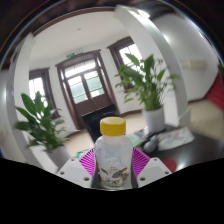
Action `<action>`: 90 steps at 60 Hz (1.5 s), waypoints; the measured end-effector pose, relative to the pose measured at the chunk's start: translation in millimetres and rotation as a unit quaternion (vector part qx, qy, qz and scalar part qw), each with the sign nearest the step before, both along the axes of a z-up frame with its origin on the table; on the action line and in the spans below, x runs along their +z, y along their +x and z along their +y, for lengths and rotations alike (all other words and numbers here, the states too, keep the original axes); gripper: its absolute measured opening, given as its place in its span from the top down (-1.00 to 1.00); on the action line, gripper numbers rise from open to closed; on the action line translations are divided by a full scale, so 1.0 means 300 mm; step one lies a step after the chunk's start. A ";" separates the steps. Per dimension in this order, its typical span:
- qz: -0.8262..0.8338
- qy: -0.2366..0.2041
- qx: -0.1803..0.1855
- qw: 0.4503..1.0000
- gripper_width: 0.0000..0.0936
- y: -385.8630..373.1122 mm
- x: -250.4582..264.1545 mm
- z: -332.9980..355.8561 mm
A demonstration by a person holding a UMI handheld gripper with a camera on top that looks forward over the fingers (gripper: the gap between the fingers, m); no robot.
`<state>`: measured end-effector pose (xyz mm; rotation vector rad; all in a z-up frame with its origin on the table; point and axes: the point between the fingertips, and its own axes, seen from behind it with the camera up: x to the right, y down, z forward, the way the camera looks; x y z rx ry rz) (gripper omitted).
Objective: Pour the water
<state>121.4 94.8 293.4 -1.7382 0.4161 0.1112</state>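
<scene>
The gripper (pixel 113 172) is up off any surface and it has the bottle (pixel 112 152) right between its two fingers, the purple-pink pads (pixel 87 160) pressing in against the bottle's sides from left and right, so this is a firm two-sided grip. The bottle stands upright in that grip, a clear plastic one with a pale label around its body and a yellow cap (pixel 115 126) screwed on top, the cap still on. How much water sits inside, I cannot tell from here. The pads hug the lower half of the bottle, and the neck and cap rise clear above the fingers. Looking past the bottle, we're facing a room with a dark-framed double door (pixel 84 82) straight ahead, glass panes in it and a transom window above. To the left of the gripper a leafy green plant (pixel 40 120) spreads out of a white pot (pixel 59 155), close beside the left finger. To the right, a second, taller plant (pixel 147 78) rises from a white planter (pixel 153 119), standing beyond the right finger and nearer the door wall. Further right, a reddish surface (pixel 200 110) shows behind that planter, too unclear to name. A pale ceiling (pixel 90 30) curves overhead. The bottle sits dead centre, lined up with the door behind it.
</scene>
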 end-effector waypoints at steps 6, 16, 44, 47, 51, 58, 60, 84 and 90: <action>-0.113 -0.024 -0.070 0.991 0.00 0.219 0.043 -0.028; -0.168 -0.074 -0.146 0.972 0.01 0.528 -0.060 -0.073; -0.143 -0.070 -0.115 0.981 0.00 0.634 -0.428 0.038; -0.143 -0.068 -0.113 0.981 0.01 0.629 -0.427 0.034; -0.141 -0.065 -0.111 0.982 -0.04 0.627 -0.423 0.031; -0.139 -0.064 -0.103 0.983 -0.21 0.618 -0.421 0.025; -0.133 -0.066 -0.100 0.984 -0.26 0.615 -0.422 0.019; -0.071 -0.073 -0.040 0.994 -0.71 0.348 -0.360 -0.396; -0.102 -0.087 -0.005 0.991 -0.71 0.240 -0.282 -0.509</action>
